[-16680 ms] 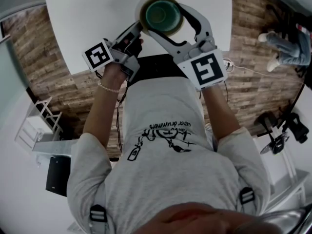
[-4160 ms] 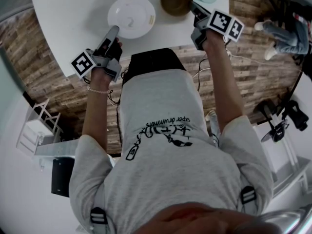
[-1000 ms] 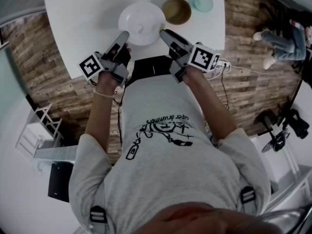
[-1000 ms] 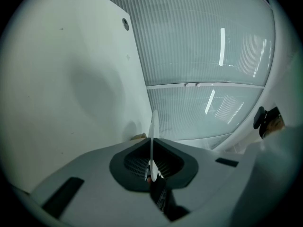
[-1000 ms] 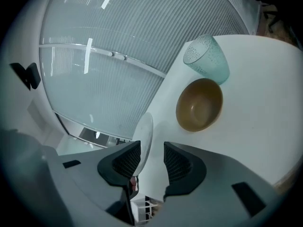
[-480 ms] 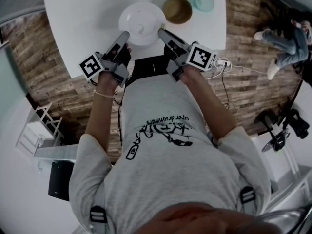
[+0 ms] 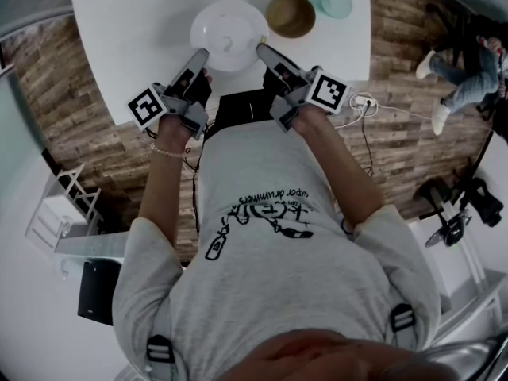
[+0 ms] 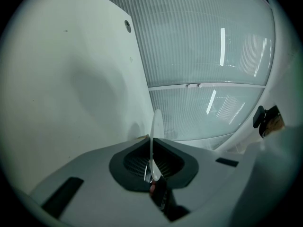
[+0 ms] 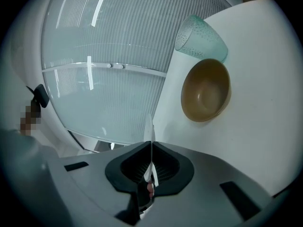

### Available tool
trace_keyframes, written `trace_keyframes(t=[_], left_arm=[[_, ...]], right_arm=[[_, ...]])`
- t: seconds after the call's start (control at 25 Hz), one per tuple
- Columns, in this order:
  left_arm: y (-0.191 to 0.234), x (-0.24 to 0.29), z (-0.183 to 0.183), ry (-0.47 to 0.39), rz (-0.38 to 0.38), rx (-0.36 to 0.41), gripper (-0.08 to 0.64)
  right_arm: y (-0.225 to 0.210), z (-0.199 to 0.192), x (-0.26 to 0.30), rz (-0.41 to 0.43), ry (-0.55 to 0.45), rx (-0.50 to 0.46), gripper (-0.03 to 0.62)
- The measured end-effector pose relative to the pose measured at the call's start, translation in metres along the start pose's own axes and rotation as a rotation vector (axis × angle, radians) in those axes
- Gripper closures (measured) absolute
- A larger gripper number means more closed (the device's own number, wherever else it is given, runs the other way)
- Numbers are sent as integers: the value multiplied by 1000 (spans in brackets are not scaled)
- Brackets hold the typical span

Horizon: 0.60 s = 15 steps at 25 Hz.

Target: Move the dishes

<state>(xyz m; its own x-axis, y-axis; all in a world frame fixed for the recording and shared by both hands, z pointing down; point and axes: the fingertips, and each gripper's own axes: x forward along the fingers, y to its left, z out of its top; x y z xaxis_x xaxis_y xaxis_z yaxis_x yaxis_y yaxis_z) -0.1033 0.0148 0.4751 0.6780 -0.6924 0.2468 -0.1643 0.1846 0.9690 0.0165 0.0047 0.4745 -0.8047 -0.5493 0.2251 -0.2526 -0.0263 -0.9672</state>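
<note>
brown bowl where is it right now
In the head view the brown bowl sits on the white table, between the white plate on its left and the teal cup on its right.

The plate (image 7: pixel 228 24) sits on the table (image 7: pixel 127 22) close to its near edge, straight in front of me. My left gripper (image 7: pixel 202 52) is at the plate's near-left rim and my right gripper (image 7: pixel 261 48) at its near-right rim. Each has the rim between its jaws, and the right jaws have just been closing onto it. The bowl (image 7: pixel 289 14) stands just beside the plate on its right. The cup (image 7: pixel 335 2) is just right of the bowl, slightly farther back, near the table's right edge.
</note>
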Motion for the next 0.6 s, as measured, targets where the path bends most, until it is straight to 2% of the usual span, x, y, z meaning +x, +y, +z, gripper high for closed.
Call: trace_keyframes(t=[0.32, 0.6], left_arm=[[5, 0, -2, 1, 29, 37, 538], [19, -1, -5, 3, 71, 28, 534]], right_arm=[[-5, -2, 0, 15, -15, 30, 554], [-21, -10, 0, -13, -17, 54, 554]])
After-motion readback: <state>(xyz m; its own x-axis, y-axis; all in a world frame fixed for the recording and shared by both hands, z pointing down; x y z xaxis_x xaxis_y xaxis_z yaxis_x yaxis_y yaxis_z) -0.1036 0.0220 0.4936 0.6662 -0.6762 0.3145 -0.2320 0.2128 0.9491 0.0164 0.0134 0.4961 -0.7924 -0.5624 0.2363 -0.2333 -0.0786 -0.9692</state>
